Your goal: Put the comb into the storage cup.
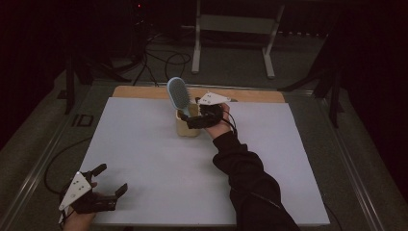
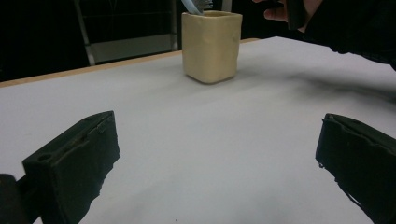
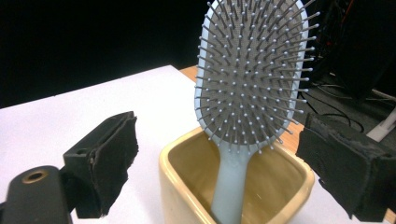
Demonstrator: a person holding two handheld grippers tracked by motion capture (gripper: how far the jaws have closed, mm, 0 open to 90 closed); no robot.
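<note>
Quick count of what's on the bench (image 1: 159, 159): one hairbrush (image 3: 250, 74), pale blue with lots of bristles, and one cup (image 3: 187, 186), a squarish cream-yellow one. That's it for loose stuff, so two items total. There are two hand-held grippers, the left hand-held gripper (image 1: 111, 180) and the right hand-held gripper (image 1: 188, 121), each with two black jaws, so four jaws altogether. One white sheet covers the bench top.
</note>
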